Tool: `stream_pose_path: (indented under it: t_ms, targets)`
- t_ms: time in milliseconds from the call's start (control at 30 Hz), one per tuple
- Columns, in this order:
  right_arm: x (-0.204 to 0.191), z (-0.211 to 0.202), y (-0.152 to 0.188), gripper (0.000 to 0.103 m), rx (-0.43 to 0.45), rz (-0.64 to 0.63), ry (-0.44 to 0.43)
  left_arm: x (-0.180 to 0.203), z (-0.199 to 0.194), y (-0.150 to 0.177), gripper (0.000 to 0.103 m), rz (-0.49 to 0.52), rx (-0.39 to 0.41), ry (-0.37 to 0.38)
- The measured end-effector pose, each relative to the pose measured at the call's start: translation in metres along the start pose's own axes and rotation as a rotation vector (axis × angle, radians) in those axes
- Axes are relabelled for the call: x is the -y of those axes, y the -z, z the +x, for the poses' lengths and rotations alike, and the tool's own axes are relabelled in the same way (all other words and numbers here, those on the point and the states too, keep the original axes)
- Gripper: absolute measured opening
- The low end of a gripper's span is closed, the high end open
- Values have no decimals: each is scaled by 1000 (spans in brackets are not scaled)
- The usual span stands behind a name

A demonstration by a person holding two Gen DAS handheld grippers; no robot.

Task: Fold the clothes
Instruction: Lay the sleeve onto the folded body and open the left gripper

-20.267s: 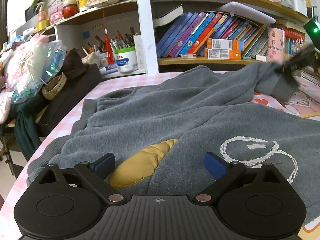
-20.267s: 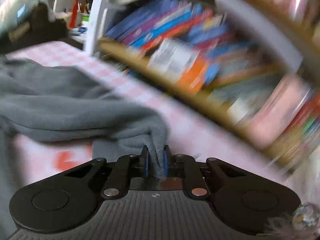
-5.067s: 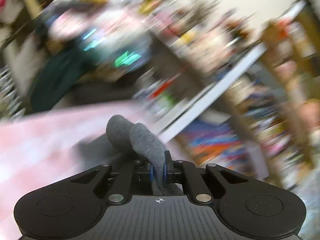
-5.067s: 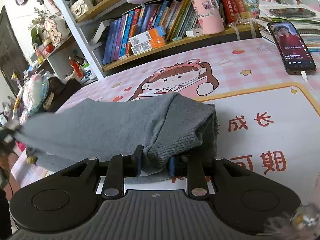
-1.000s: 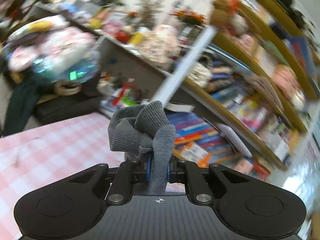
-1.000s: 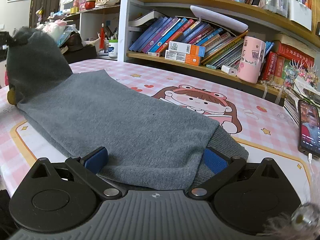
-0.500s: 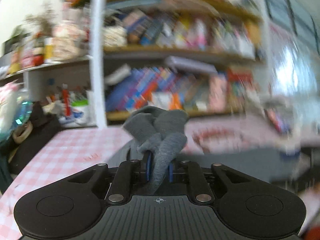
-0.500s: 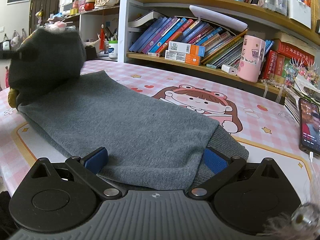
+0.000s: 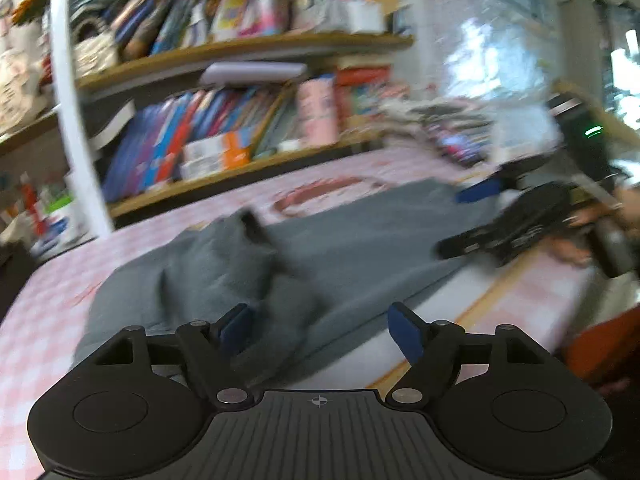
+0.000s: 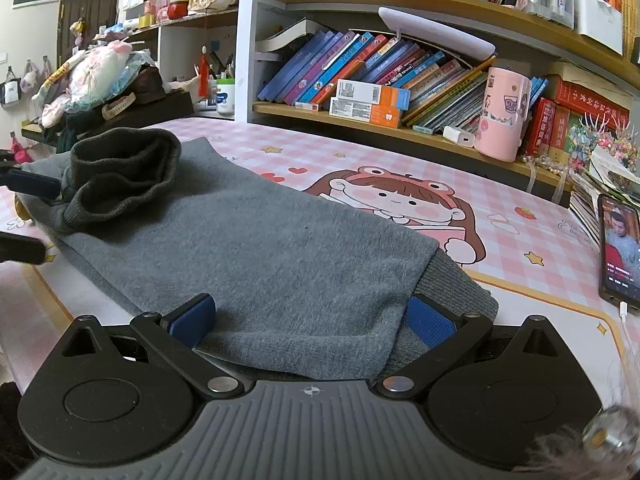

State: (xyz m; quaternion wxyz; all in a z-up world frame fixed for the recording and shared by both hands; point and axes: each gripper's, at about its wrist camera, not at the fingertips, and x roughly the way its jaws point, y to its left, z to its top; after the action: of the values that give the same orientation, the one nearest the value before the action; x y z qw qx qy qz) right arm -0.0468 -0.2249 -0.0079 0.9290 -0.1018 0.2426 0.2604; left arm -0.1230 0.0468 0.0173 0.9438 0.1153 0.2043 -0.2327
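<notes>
- Left wrist view was pretty blurry, but the left gripper [image 9: 320,322] had its fingers spread; they'd just been opening, with the bunched grey cuff [image 9: 224,256] lying loose between them, not pinched.
- The grey sweater [image 10: 256,248] lay folded across the pink checked worktop [image 10: 520,216], stretching toward its front edge.
- Right gripper [image 10: 308,316] sat at the sweater's ribbed hem, fingers spread wide either side of it, not squeezing.
- Phone [image 10: 618,248] lay near the worktop's right edge.

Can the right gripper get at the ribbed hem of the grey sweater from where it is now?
Probably yes. The right gripper is open, and the sweater's ribbed hem lies right at its fingers with nothing on top. The phone lies apart, off to the side.
</notes>
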Motion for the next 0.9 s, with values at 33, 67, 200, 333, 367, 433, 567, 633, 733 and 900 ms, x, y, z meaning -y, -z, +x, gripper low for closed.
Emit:
stream_pose_path:
  t_ms: [33, 67, 200, 333, 367, 433, 567, 633, 733, 900]
  targets:
    - [0, 0, 0, 103, -1, 0, 0, -2, -6, -2, 77, -21, 38, 28]
    - [0, 0, 0, 103, -2, -1, 1, -4, -12, -3, 77, -43, 76, 52]
    - [-1, 1, 0, 103, -8, -7, 7, -21, -25, -8, 82, -184, 213, 14]
    - [-2, 3, -1, 103, -12, -12, 14, -40, -29, -2, 89, -330, 306, -113]
    - [-2, 3, -1, 103, -13, -14, 16, -45, -28, 1, 89, -364, 316, -127]
    - [-3, 3, -1, 103, -14, -18, 20, -56, -24, 5, 89, -447, 318, -146]
    - [-4, 3, -1, 103, -15, -23, 25, -50, 1, 6, 86, -461, 176, -169]
    - [-4, 3, -1, 103, -17, -24, 24, -32, 8, 6, 86, -352, 126, -117]
    - [-5, 3, -1, 103, -20, -28, 27, -11, 17, 9, 88, -203, 50, -46]
    - [-9, 3, -6, 103, -36, -35, 45, -20, -4, 24, 89, -231, 80, 2]
